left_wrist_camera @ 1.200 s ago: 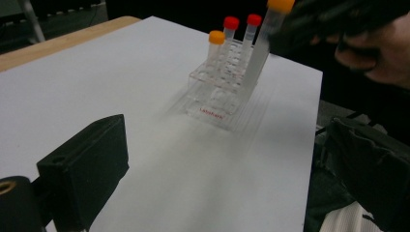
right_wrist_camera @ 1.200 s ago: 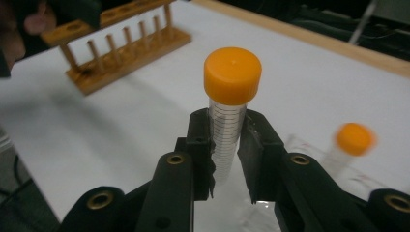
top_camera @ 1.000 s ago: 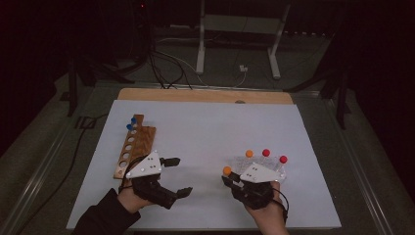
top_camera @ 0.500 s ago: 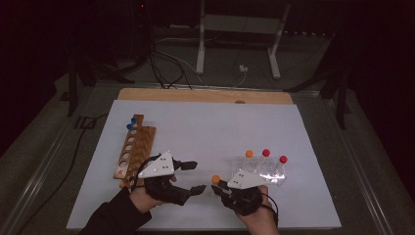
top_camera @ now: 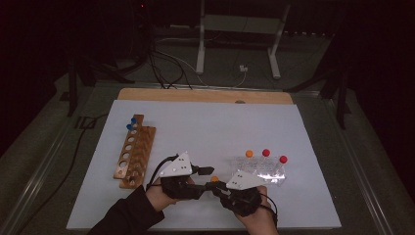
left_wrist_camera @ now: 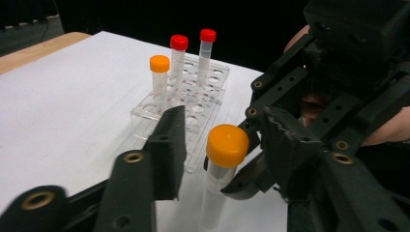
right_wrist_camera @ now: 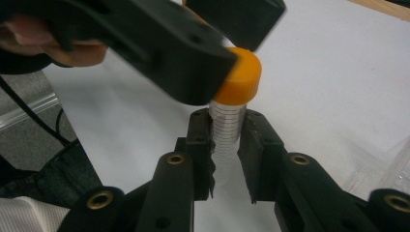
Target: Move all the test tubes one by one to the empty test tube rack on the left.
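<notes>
An orange-capped clear tube [top_camera: 214,179] stands upright just above the white mat, near its front edge. My right gripper [right_wrist_camera: 226,126] is shut on the tube's marked body [right_wrist_camera: 227,128], below the cap [right_wrist_camera: 239,77]. My left gripper [left_wrist_camera: 226,133] has come in from the left. Its jaws have just been closing, and the orange cap [left_wrist_camera: 227,144] sits between them. In the left gripper view a gap still shows between one pad [left_wrist_camera: 169,145] and the cap. In the high view both grippers [top_camera: 210,177] [top_camera: 219,188] meet at the tube.
A clear plastic rack [top_camera: 264,171] to the right holds one orange-capped tube [top_camera: 249,153] and two red-capped tubes [top_camera: 265,152]. A wooden rack [top_camera: 133,154] at the left holds blue-capped tubes [top_camera: 132,122] at its far end. The mat [top_camera: 205,122] lies on a wooden board.
My left gripper has moved right to the tube and narrowed its jaws around the cap. My right gripper has shifted slightly left with the tube in it.
</notes>
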`<state>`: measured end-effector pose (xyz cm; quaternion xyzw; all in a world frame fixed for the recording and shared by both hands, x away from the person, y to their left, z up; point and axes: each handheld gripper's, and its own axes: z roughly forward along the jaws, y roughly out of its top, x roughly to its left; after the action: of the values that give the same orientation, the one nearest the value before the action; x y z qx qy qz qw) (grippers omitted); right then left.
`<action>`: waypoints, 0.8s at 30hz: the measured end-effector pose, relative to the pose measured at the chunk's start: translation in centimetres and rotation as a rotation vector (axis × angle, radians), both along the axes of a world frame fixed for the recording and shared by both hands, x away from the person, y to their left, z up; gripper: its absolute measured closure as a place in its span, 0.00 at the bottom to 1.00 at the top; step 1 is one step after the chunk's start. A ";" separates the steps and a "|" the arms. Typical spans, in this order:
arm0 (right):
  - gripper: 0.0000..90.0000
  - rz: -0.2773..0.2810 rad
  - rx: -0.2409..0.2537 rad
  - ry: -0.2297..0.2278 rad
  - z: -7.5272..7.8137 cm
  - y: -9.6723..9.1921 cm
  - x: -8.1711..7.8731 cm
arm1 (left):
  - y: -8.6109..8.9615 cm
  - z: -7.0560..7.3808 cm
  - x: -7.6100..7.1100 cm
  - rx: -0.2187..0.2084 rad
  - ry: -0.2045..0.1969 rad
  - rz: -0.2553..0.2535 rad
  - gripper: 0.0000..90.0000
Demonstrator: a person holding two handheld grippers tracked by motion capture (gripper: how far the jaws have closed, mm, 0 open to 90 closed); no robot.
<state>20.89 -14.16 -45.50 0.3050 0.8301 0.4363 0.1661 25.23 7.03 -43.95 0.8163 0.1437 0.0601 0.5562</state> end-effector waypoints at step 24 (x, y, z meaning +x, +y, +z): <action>0.61 -0.036 0.062 -0.053 0.6 -1.1 -0.1 | 1.2 0.8 0.8 0.009 -0.037 0.048 0.80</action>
<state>20.82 -15.29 -44.87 0.3132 0.8059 0.4667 0.1861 26.05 8.26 -43.11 0.8139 0.1524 0.0892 0.5535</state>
